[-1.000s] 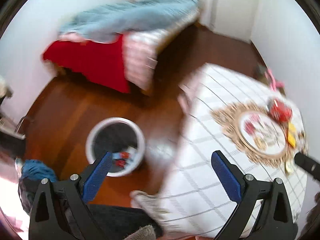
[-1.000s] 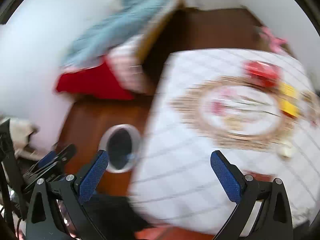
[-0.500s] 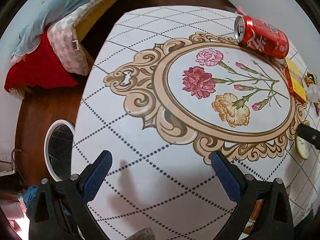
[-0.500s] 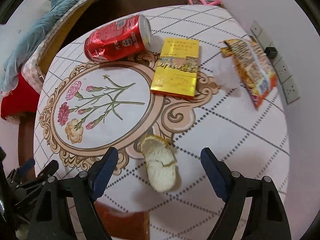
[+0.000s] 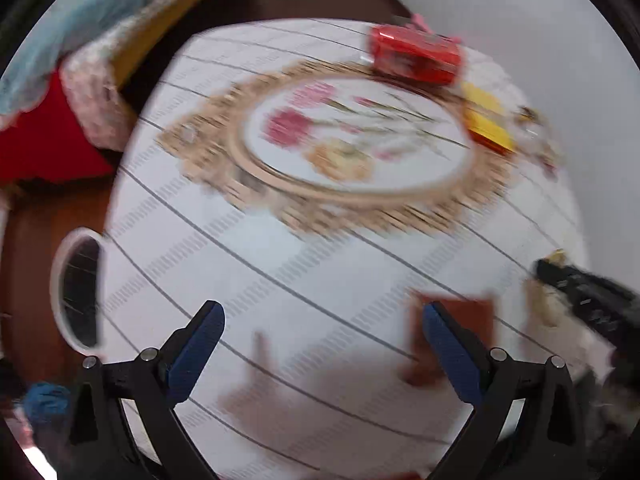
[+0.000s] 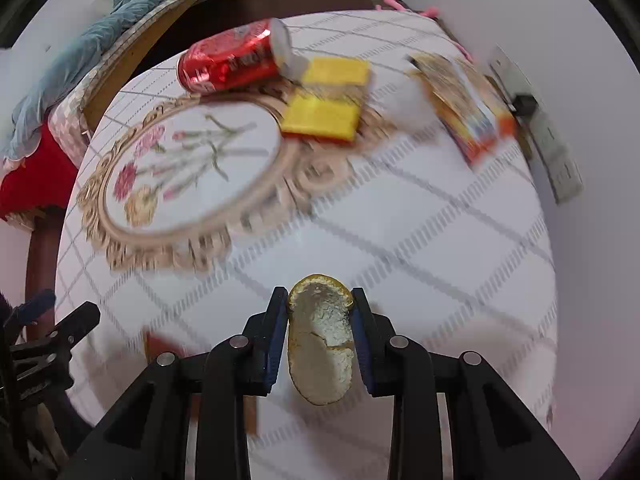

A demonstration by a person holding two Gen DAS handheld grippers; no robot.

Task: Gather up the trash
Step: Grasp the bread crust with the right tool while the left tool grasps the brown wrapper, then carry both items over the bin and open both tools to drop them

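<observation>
No writing could be read: the print on the red can point(image 6: 232, 62), the yellow packet point(image 6: 326, 102) and the snack bag point(image 6: 464, 108) was smeared by blur.

The right gripper point(image 6: 320, 304) pointed steeply down at the round table point(image 6: 420, 240), its blue pads pressed against both sides of a piece of fruit peel point(image 6: 320, 344). The peel stood on edge between them, pale inner side toward the camera, at the near part of the table. The can lay on its side at the far edge, touching the yellow packet; the snack bag lay near the wall, apart from both.

The left gripper point(image 5: 320, 336) also pointed steeply down over the near part of the table, jaws wide apart with nothing between them. A white-rimmed bin point(image 5: 76, 288) stood on the wooden floor point(image 5: 28, 248) just beside the table. The bed point(image 6: 72, 64) with a blue blanket stood beyond.
</observation>
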